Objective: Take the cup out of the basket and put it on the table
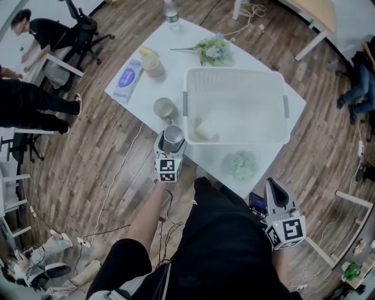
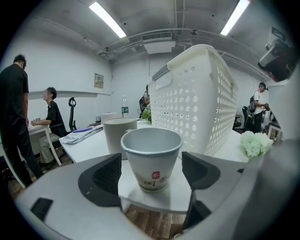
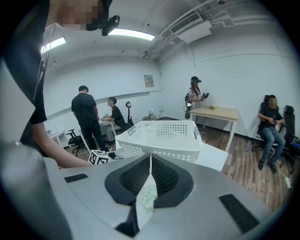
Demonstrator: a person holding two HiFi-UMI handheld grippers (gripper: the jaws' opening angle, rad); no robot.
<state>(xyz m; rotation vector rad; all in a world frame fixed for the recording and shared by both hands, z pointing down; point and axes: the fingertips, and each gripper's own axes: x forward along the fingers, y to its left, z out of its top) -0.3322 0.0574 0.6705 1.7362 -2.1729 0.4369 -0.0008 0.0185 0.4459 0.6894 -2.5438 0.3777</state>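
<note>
Starting with the left gripper view: shows the paper cup (image 2: pixel 151 157) upright between the jaws of the left gripper (image 2: pixel 151 177). Spread wide, with a gap either side, so not pinching anything. Puts the cup on the near corner of the white table (image 1: pixel 176 82), out of the white basket (image 2: pixel 201 93) and just beside it. Also picks up a small red mark on the cup, way too tiny to see from the head view, plus a taller grey mug (image 2: pixel 115 136) right behind it.

Switching to the head view for the layout: basket mid-table with some pale lump in its near-left corner, can't tell what. Around it, a water bottle (image 1: pixel 170 13), a bunch of greenery (image 1: pixel 215 50), a blue-and-white packet (image 1: pixel 128 77) and a fluffy pale green thing (image 1: pixel 241 164).

Over to the right gripper view: right gripper (image 3: pixel 150 173) with jaws pressed together, holding nothing. Hanging low by the person's hip in the head view, off the table and well apart from the cup.

As for the room: wood-plank floor (image 1: pixel 99 152) with loose cables (image 1: pixel 117 176), white walls, ceiling strip lights (image 2: pixel 107 18). Also an office chair (image 1: pixel 88 32), a wooden-topped table (image 3: pixel 220 112) and a few people standing or sitting about.
</note>
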